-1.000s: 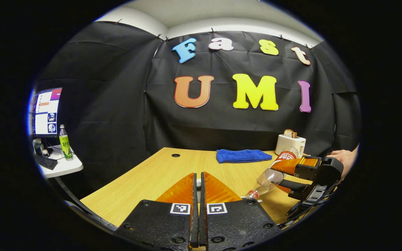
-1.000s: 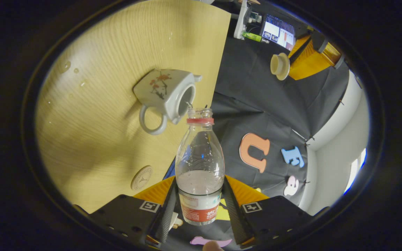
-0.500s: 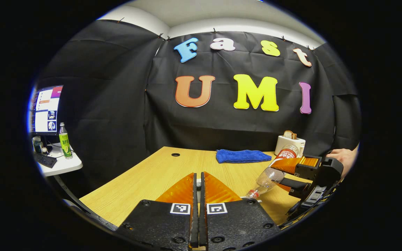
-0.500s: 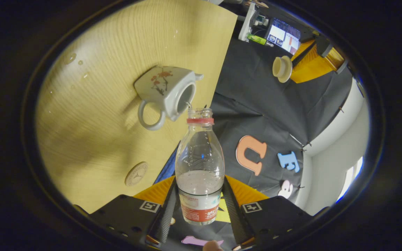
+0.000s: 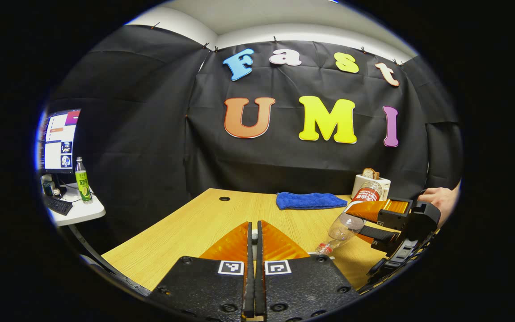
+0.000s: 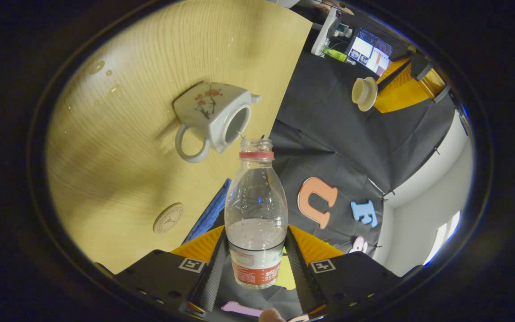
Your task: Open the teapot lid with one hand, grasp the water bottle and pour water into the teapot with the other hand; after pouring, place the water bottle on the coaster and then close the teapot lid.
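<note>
The right tongs (image 6: 255, 261) are pinching the water bottle (image 6: 255, 210), tilting its uncapped mouth just beside the open teapot (image 6: 213, 118) sitting on the wooden surface (image 6: 119, 179). The left tongs (image 6: 373, 94) are pressed together on the teapot lid (image 6: 363, 93), holding it well apart. The coaster (image 6: 168, 218) is lying near the teapot.

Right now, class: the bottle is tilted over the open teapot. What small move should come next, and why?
Probably tip the water bottle back upright. Its open mouth sits at the teapot opening with no clear stream showing, and the right hand-held gripper clamps it. The coaster lies bare nearby, and the left hand-held gripper holds the lid aloft.
</note>
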### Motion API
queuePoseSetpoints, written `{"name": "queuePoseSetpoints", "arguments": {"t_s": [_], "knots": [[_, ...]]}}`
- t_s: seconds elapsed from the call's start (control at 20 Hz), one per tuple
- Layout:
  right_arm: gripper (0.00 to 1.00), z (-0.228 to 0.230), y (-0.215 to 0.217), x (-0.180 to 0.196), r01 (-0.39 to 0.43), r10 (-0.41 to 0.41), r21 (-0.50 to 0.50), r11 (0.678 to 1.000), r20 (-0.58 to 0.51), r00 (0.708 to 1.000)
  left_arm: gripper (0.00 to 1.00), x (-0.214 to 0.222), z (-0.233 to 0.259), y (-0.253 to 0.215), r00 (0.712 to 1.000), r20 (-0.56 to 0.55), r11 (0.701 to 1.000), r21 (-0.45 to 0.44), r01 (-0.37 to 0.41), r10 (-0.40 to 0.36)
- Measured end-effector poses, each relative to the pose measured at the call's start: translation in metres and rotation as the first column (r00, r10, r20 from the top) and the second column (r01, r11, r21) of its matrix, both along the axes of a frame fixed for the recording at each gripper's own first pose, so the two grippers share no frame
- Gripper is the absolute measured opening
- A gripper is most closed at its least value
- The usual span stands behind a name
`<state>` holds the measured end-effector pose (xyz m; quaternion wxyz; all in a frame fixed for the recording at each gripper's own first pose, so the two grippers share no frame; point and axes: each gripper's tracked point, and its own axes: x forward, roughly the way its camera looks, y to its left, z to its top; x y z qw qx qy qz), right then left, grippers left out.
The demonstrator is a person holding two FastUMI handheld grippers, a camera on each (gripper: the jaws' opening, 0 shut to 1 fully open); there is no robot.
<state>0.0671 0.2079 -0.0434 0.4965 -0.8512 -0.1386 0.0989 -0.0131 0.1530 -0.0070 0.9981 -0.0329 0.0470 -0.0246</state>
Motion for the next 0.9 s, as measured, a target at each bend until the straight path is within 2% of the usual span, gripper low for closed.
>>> {"name": "queuePoseSetpoints", "arguments": {"t_s": [0.9], "knots": [[0.70, 0.0035, 0.0059, -0.0012, -0.018, 0.019, -0.039, 0.999, 0.025, 1.000, 0.03, -0.0011, 0.0036, 0.0062, 1.000, 0.012, 1.000, -0.014, -0.011, 0.011]]}}
